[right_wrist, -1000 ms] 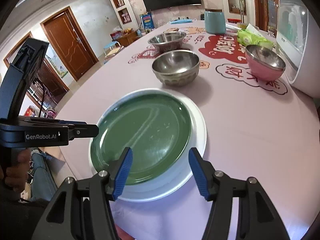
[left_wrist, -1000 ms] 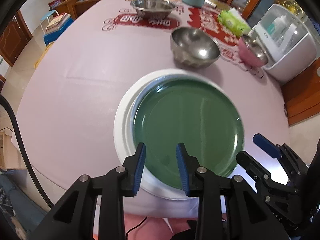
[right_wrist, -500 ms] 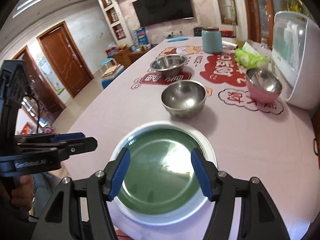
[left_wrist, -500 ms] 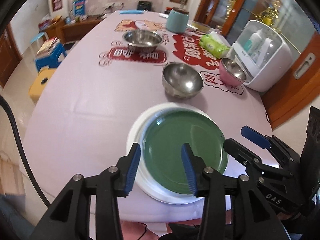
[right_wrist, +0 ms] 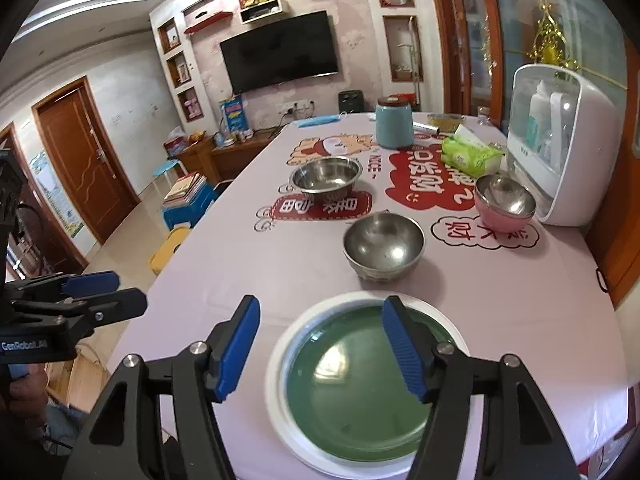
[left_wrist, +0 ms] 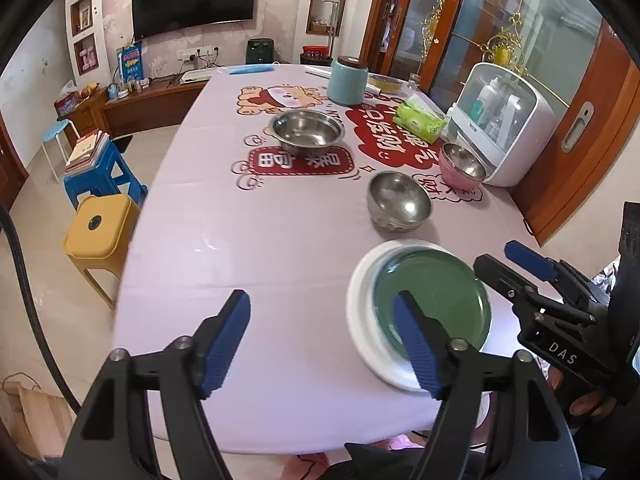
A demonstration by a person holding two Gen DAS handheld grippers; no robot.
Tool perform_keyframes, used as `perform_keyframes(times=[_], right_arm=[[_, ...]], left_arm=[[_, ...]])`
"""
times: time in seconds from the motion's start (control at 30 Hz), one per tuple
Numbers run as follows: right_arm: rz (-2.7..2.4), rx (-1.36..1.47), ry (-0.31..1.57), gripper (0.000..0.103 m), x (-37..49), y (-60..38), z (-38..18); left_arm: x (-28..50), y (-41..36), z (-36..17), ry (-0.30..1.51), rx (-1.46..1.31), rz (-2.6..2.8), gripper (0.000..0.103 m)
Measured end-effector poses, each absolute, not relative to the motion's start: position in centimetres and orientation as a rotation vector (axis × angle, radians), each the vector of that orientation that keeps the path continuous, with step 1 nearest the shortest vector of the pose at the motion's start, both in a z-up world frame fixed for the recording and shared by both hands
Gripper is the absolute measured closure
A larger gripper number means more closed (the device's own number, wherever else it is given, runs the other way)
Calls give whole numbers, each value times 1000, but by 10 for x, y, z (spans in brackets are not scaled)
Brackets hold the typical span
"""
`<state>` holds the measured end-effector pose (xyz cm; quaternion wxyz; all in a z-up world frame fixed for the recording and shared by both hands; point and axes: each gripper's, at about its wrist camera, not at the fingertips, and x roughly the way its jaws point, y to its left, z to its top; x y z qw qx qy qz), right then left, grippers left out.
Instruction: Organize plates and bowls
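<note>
Two plates are stacked at the near edge of the surface (right_wrist: 240, 264): green plate (right_wrist: 360, 392) on white plate (right_wrist: 280, 376). Three bowls are set beyond. Left gripper (left_wrist: 324, 340) and right gripper (right_wrist: 320, 348) are held above, jaws opening, nothing gripped.

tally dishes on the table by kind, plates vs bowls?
Plates: 2, green plate stacked on white plate
Bowls: 3, wide steel bowl, round steel bowl, pink bowl
Total: 5
</note>
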<state>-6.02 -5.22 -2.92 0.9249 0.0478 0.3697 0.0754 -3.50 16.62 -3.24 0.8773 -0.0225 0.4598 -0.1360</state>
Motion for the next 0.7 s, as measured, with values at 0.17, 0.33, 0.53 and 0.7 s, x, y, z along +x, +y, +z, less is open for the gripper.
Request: perform_keyframes(times=[0.17, 0.33, 0.53, 0.7], right_arm=[[136, 70, 763, 33, -67, -32, -13], [83, 6, 748, 32, -67, -16, 9], [41, -36, 736, 32, -52, -10, 40], [45, -87, 684, 30, -31, -6, 65]], left_arm=[[-31, 201, -16, 950, -69, -305, 26], [-23, 223, 4, 928, -83, -310, 24], [-3, 233, 26, 935, -64, -297, 20], [25, 241, 36, 960, -79, -263, 19]])
